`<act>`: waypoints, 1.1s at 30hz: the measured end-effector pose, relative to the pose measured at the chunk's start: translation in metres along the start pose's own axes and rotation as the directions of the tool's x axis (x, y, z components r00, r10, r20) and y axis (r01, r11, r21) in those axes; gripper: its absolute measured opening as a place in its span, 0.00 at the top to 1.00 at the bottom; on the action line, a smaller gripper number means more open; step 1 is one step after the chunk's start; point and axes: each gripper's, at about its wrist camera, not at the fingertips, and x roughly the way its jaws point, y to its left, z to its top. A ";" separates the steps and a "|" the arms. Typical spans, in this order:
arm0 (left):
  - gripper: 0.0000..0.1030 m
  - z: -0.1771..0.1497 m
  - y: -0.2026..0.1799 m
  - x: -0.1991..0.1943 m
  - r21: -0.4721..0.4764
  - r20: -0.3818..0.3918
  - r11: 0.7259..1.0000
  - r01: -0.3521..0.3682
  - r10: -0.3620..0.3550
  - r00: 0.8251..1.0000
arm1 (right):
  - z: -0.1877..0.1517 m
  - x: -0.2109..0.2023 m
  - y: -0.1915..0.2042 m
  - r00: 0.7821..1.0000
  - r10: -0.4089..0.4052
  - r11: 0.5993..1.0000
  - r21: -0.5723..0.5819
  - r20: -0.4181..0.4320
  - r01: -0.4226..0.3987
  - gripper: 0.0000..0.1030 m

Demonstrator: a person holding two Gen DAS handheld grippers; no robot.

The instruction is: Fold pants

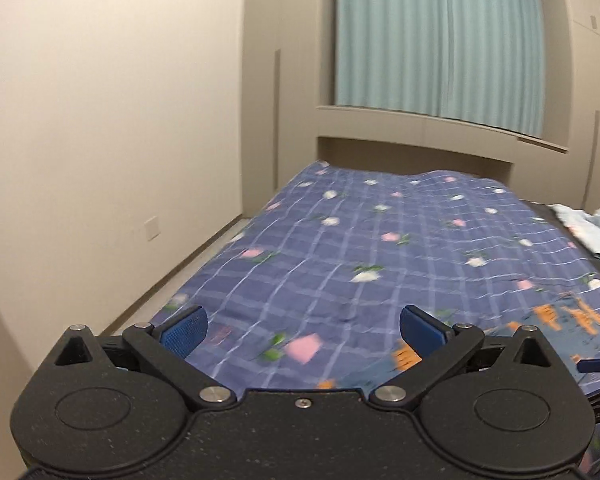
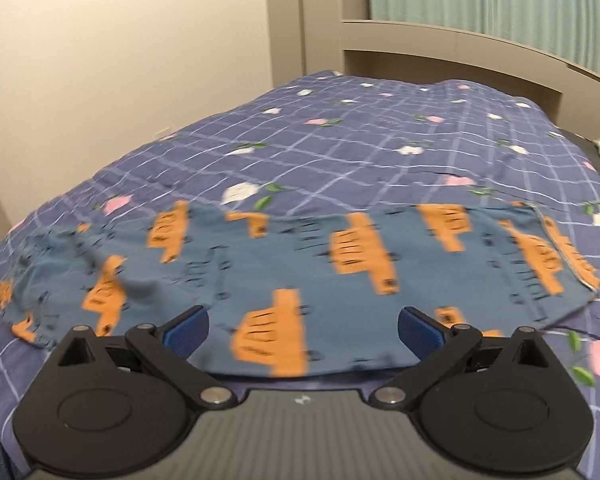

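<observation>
The pants (image 2: 300, 268) are blue-grey with orange prints and lie flat across the near part of the bed, waistband end crumpled at the left. My right gripper (image 2: 303, 330) is open and empty, just above their near edge. In the left wrist view only a corner of the pants (image 1: 548, 320) shows at the lower right. My left gripper (image 1: 303, 330) is open and empty over the bedspread, to the left of the pants. The tip of the other gripper (image 1: 596, 366) shows at the right edge.
The bed is covered by a purple checked floral bedspread (image 1: 360, 240). A wall and floor strip (image 1: 188, 272) run along its left side. A headboard shelf (image 1: 420, 128) and green curtain stand beyond. Light cloths (image 1: 588, 228) lie at the far right.
</observation>
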 end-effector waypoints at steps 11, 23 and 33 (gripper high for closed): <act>0.01 -0.089 0.069 0.049 -0.158 -0.137 0.981 0.117 -0.139 0.981 | -0.011 0.012 0.073 0.999 -0.003 0.992 -0.126 0.042 0.008 0.00; 0.26 -0.143 0.080 0.090 -0.406 -0.216 0.889 0.211 -0.318 0.923 | -0.025 0.035 0.109 0.999 -0.014 0.994 -0.106 0.040 0.018 0.00; 0.83 -0.136 0.080 0.078 -0.508 -0.261 0.858 0.071 -0.232 0.937 | -0.032 0.037 0.108 0.999 -0.014 0.996 -0.088 0.034 0.017 0.00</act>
